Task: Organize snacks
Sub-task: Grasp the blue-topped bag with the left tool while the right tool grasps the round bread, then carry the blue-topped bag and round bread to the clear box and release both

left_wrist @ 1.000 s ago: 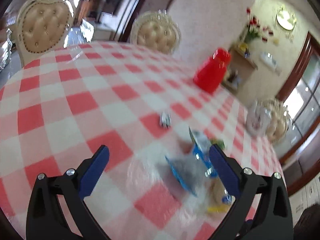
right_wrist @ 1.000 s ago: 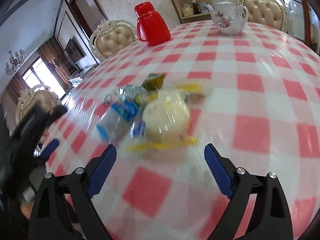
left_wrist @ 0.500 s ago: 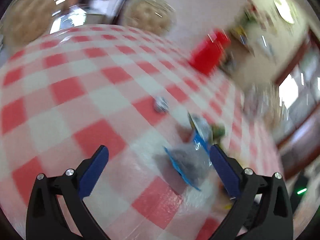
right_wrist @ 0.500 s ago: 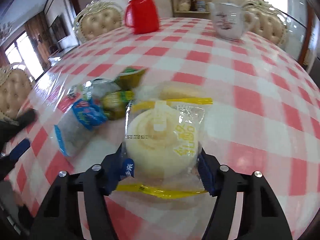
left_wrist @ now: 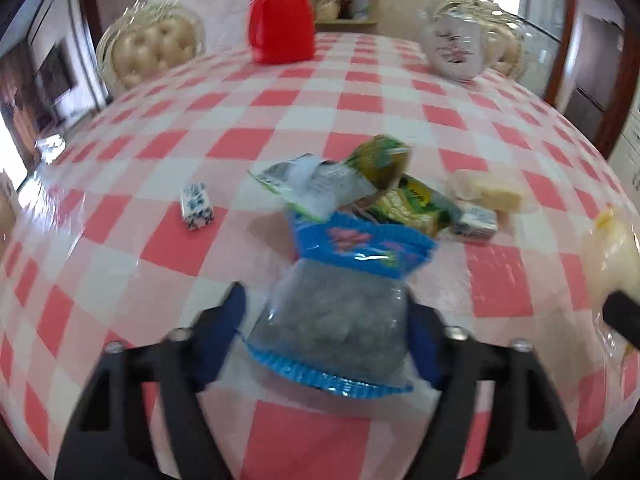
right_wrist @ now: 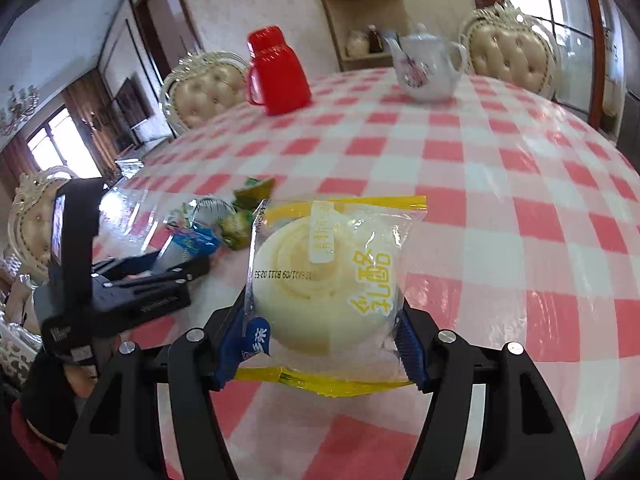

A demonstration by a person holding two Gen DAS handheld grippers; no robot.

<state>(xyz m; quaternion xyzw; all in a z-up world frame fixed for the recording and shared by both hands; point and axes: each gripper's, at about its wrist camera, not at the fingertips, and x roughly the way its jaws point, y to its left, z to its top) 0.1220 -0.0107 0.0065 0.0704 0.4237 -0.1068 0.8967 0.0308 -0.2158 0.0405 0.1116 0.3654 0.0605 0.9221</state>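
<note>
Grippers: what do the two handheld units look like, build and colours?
Both match. The left gripper and right gripper each have black plastic arms with cut-out slots, silver screw heads and blue ribbed finger pads. From the right wrist view, the left unit's black body carries small white lettering, too blurred to read. No cables or sleeves visible.

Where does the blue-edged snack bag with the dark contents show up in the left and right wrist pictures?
Left wrist: the blue-edged snack bag sits lower centre, between the left hand-held gripper fingers.
Right wrist: it is at mid-left, mostly hidden behind that black hand-held gripper.
Shared landmark: the red jug, at the table's far side.
</note>
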